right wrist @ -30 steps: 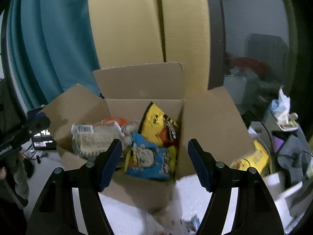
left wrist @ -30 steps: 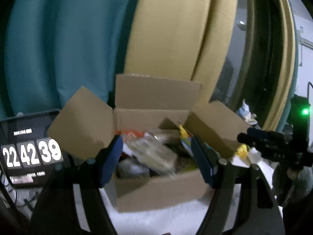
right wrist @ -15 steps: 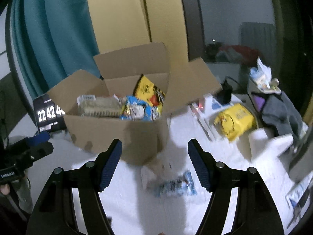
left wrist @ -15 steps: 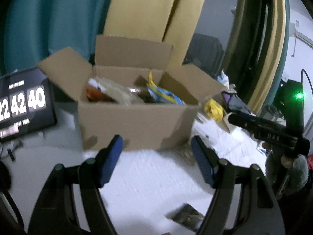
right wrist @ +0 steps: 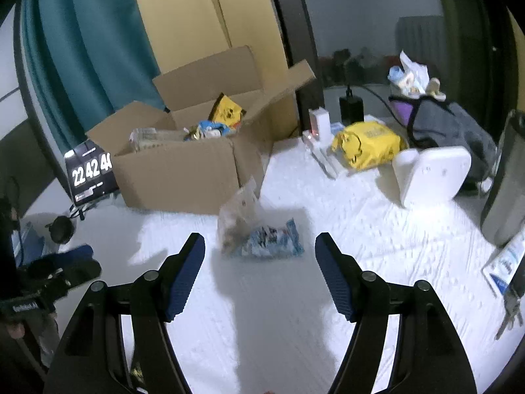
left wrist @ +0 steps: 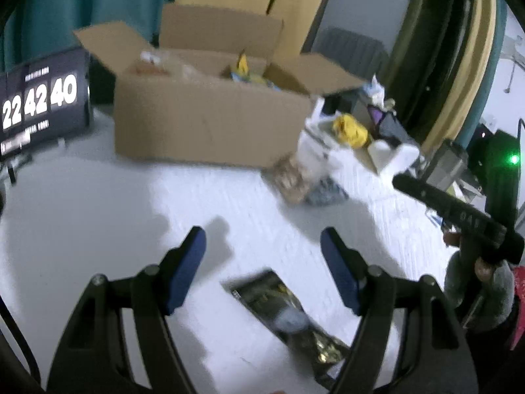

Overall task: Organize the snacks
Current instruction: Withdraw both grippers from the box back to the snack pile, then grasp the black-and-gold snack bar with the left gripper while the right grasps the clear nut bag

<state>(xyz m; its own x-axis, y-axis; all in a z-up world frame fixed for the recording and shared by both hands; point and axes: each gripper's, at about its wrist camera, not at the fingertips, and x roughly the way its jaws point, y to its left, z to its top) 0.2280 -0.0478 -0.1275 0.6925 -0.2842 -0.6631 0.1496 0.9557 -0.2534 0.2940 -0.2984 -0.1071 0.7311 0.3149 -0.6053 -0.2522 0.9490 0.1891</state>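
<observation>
An open cardboard box (left wrist: 210,124) (right wrist: 183,174) holds several snack packs, among them a yellow bag (right wrist: 226,111) and a blue one (right wrist: 210,128). On the white table, a clear bag of snacks (right wrist: 238,220) and a blue packet (right wrist: 272,243) lie in front of the box's right corner; they also show in the left wrist view (left wrist: 292,177). A dark gold-printed packet (left wrist: 288,312) lies just below my open, empty left gripper (left wrist: 262,252). My right gripper (right wrist: 259,256) is open and empty, just short of the blue packet.
A digital clock (left wrist: 39,105) stands left of the box. A yellow pack (right wrist: 367,144), white device (right wrist: 430,174), grey bag (right wrist: 449,128), charger (right wrist: 351,106) and metal flask (right wrist: 505,180) crowd the table's right side. Curtains hang behind.
Both grippers pulled back and down from over the box to low above the table. The loose packets on the table came into view.
</observation>
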